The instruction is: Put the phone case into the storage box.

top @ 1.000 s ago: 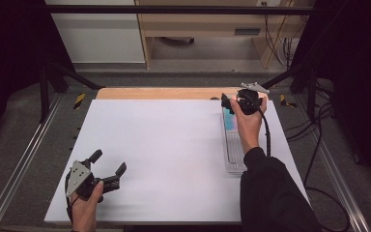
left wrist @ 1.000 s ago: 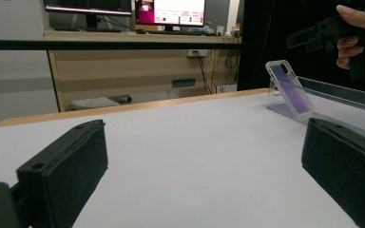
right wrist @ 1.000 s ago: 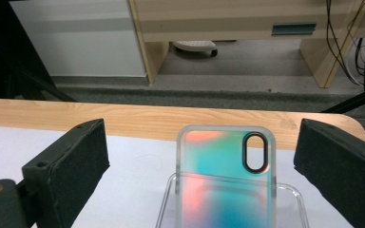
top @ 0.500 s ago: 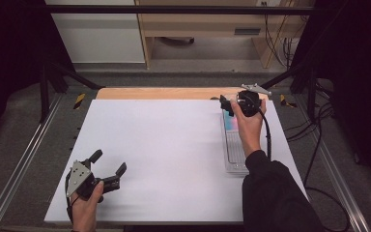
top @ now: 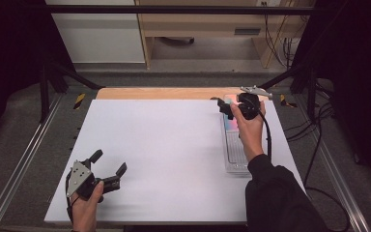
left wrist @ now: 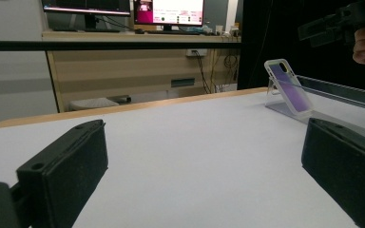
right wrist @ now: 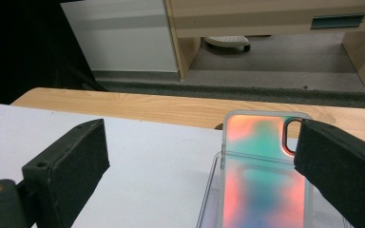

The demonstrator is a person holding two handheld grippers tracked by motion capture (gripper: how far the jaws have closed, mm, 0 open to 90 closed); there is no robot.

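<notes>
Here the right gripper (top: 228, 109) hovers with jaws wide, nothing between them. Phone case (right wrist: 261, 175), iridescent pink and teal, leans tilted on a clear stand (top: 235, 154) just ahead of those jaws, nearer the right-hand one, whose tip overlaps the case's camera cutout in the right gripper view. Whether they touch, cannot tell. Left gripper (top: 109, 168) rests low over the white table (top: 164, 145), jaws wide and empty; case (left wrist: 288, 87) well beyond its right-hand jaw.

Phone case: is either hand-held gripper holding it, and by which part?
Neither. The right hand-held gripper is open above the phone case; the left hand-held gripper is open, empty.
</notes>
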